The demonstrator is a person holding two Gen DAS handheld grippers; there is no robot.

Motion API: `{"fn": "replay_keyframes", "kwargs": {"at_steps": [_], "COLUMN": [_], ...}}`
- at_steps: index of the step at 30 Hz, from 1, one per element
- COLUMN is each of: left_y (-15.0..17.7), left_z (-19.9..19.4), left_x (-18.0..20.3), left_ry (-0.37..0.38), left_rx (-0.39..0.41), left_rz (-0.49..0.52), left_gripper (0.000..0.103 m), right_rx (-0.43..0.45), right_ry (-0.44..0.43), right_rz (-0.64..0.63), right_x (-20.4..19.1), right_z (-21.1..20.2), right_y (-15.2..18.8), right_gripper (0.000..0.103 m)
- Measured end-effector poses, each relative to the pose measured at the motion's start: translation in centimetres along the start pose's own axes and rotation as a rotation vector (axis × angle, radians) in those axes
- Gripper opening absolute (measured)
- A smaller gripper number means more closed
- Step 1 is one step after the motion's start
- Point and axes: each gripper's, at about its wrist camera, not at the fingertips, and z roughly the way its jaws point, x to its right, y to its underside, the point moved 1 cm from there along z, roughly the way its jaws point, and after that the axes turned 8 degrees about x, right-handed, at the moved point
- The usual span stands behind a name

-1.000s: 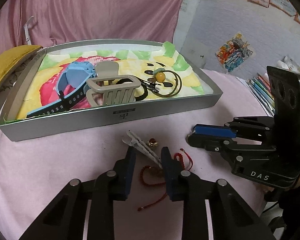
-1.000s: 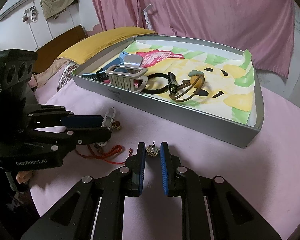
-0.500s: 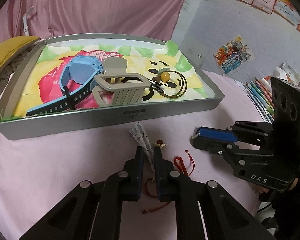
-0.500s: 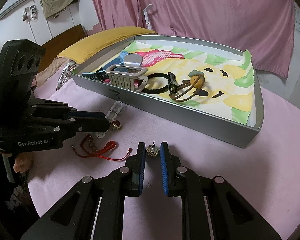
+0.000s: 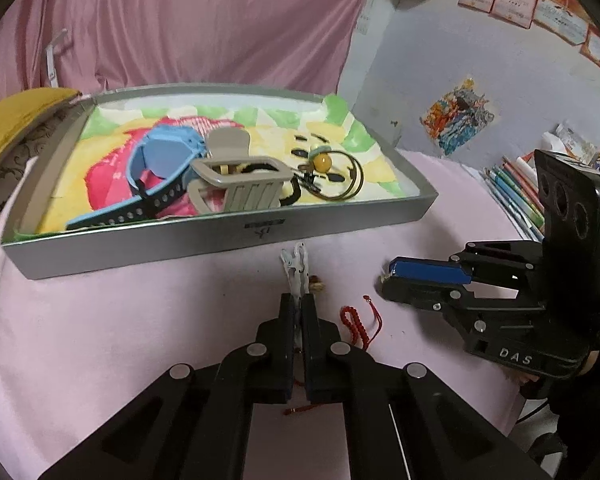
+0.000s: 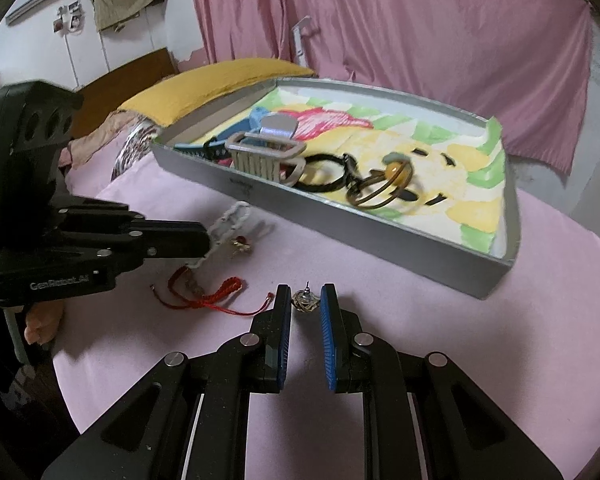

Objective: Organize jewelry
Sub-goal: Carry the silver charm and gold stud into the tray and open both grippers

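Observation:
My left gripper [image 5: 298, 300] is shut on a white hair clip [image 5: 295, 270], held above the pink table just in front of the grey tray [image 5: 220, 236]; the clip also shows in the right wrist view [image 6: 236, 220]. A small gold ring [image 5: 317, 285] and a red cord bracelet [image 5: 354, 324] lie under it. My right gripper [image 6: 306, 300] is open, its jaws on either side of a small earring [image 6: 305, 301] on the cloth. The tray holds a blue watch [image 5: 156, 168], a beige claw clip [image 5: 240, 188], and bangles with a yellow bead [image 5: 336, 176].
The tray's near wall [image 6: 340, 224] stands between the grippers and its contents. A yellow cushion [image 6: 220, 84] lies behind the tray. Coloured pencils [image 5: 512, 192] lie at the table's far right edge. A pink curtain hangs behind.
My left gripper closed on the white hair clip and lifted it off the cloth, turning it to point at the tray. The right gripper stayed open around the earring.

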Motion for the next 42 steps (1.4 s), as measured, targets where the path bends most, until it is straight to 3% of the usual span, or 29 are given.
{"fn": "replay_keyframes", "kwargs": {"at_steps": [5,13,19,24,33,42], "left_y": [-0.2,-2.3,-4.5,-5.7,-7.2,-7.8], "left_z": [-1.9,-4.3,-4.7,-4.1,-1.4,1.5], "left_x": [0.0,0.5,1.4,1.8,2.0,1.9], "left_ry": [-0.004,-0.03,-0.075,-0.081,-0.097,-0.096], "left_rx": [0.106,0.327,0.472,0.551,0.514,0.369], "left_rz": [0.006,0.006,0.054,0.085,0.109,0.086], "left_gripper": [0.003,0.003,0.003,0.003,0.003,0.003], "right_rx": [0.1,0.341,0.513,0.594,0.561,0.439], "right_ry": [0.045,0.148,0.232,0.267,0.294,0.289], "right_rz": [0.007,-0.026,-0.059,-0.064,0.013,0.11], "right_x": [0.1,-0.6,-0.9,-0.5,1.7,4.5], "right_z": [-2.0,-4.7,-6.3,-6.8,-4.2,-1.2], "right_y": [-0.4,-2.2,-3.8,-4.9,-6.3,-6.4], "right_gripper": [0.013,0.013,0.013,0.013,0.013,0.013]}}
